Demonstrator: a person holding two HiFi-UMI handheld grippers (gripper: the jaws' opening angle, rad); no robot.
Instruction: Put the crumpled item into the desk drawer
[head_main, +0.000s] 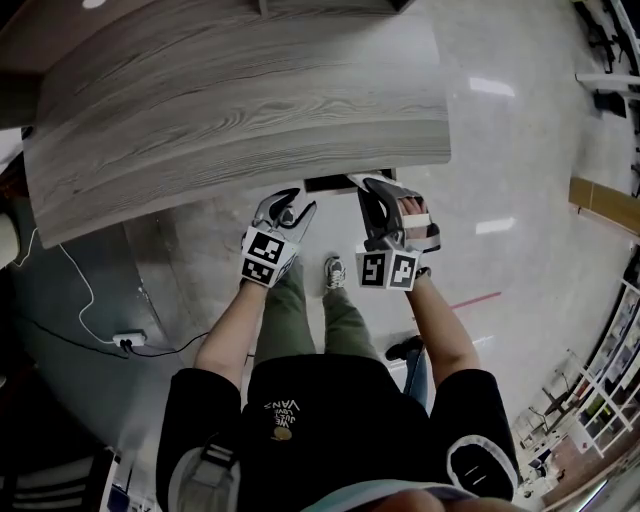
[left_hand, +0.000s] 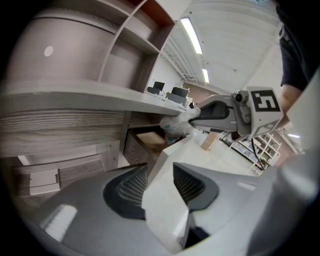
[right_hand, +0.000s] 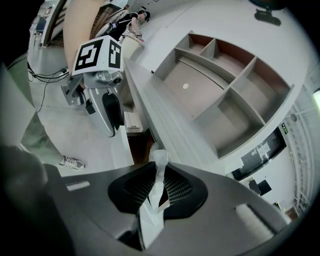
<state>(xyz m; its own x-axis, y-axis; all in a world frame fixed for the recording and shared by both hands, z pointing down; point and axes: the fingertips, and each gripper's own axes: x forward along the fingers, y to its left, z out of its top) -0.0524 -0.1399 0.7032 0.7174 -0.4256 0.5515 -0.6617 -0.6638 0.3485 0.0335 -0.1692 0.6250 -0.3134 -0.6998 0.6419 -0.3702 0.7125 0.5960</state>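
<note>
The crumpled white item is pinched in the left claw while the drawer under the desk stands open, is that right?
No. The crumpled white item is pinched in the right claw, not the left claw, as the right gripper view shows. The drawer under the desk does stand open.

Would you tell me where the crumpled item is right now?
The crumpled item sits pinched in the right gripper, close to the open desk drawer.

I see a black T-shirt (head_main: 310, 390) and olive trousers (head_main: 285, 320). Left gripper (head_main: 296, 203) and right gripper (head_main: 385, 190) are grey, with black-and-white marker cubes (head_main: 268, 256).
</note>
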